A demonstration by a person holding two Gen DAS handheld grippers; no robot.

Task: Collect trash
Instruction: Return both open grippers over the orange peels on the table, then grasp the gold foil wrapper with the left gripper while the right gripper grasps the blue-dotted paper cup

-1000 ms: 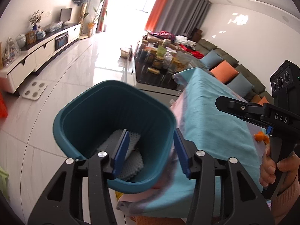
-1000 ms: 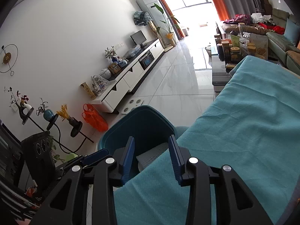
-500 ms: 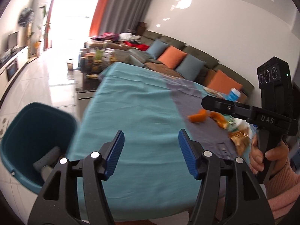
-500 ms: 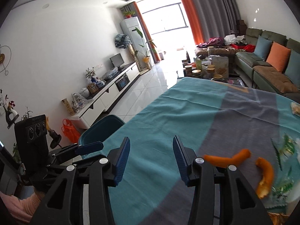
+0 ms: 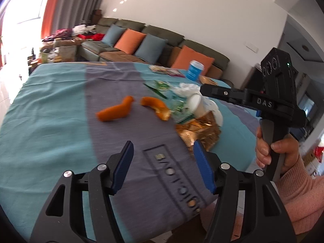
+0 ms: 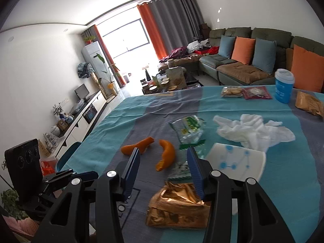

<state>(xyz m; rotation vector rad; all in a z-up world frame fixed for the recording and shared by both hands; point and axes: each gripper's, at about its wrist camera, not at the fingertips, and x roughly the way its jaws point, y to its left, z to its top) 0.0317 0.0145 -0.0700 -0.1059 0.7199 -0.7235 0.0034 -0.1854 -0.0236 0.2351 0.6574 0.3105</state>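
Both your grippers hang over the near edge of the table (image 6: pixel 113 119) with nothing in them, so you're at the reach step: picking the next piece of trash. Your left gripper (image 5: pixel 163 165) has its jaws about half apart with only bare cloth between them. Your right gripper (image 6: pixel 163 167) shows the same half-open gap, empty, and through it you look straight at the curved peel (image 6: pixel 167 155).

Take that curved peel as your marker. The long peel (image 6: pixel 137 146) lies just to its left, close but apart. Just beside it on the right, and running up behind it, is the green wrapper (image 6: pixel 187 129). Nearer you than the peel sits the gold wrapper (image 6: pixel 178 208), crumpled, right under your right fingers. Right of the green wrapper is the white cup (image 6: pixel 236 162), tipped on its side, and behind that the tissue (image 6: pixel 255 131). The bin (image 6: pixel 67 158) shows only as a rim off the table's left edge, well apart from the peel.

Next move, as I read it: bring the right gripper down over the curved peel, jaws astride its narrow width, and close gently. The peel is soft and bent and may slip. Your left could take the long peel. Mind the green wrapper; it could get caught in the jaws too.
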